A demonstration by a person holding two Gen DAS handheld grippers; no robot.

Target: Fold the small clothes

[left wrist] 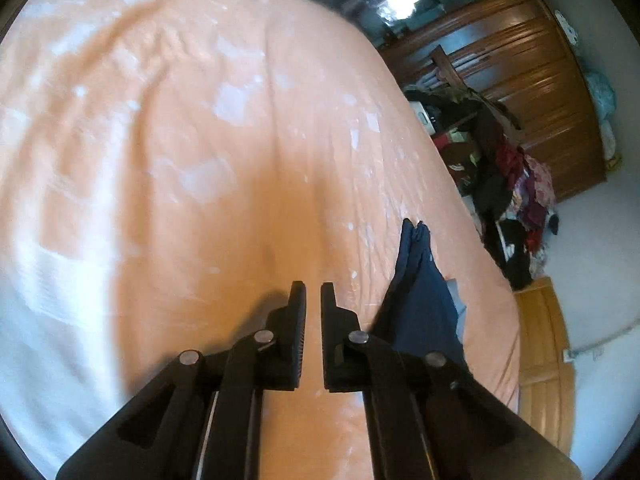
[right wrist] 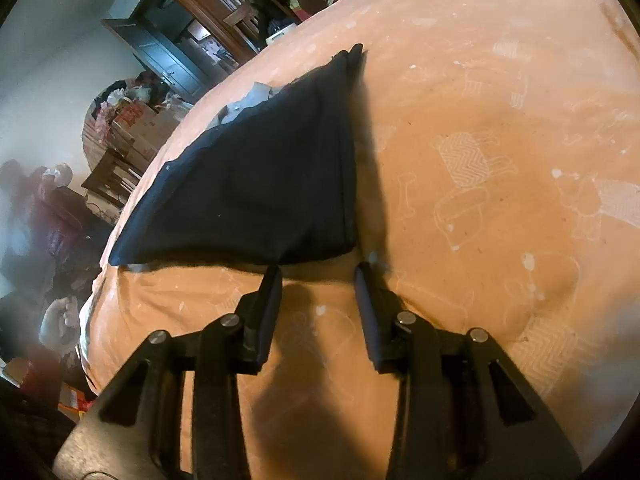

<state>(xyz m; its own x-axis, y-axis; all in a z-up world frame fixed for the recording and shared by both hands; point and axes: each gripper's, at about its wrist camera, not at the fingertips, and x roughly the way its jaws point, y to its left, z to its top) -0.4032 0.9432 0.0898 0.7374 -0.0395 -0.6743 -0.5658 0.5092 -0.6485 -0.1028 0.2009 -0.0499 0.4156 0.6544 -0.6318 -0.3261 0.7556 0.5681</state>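
Left wrist view: my left gripper [left wrist: 313,292] has its jaws nearly together, gripping nothing, above the peach bedsheet [left wrist: 160,140]; the dark blue garment [left wrist: 420,292] lies to its right, seen edge-on.
Right wrist view: my right gripper [right wrist: 318,270] is spread apart, empty, tips just short of the garment's [right wrist: 260,184] near edge; the garment lies flat here, and the sheet's [right wrist: 500,120] animal print shows.

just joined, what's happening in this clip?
A person with a handheld gripper in each hand is folding a dark navy cloth garment on a bed with a peach patterned cover. The garment lies folded near the bed's edge. The right gripper is open just short of its near edge, holding nothing. The left gripper hovers beside it, jaws nearly closed and empty.
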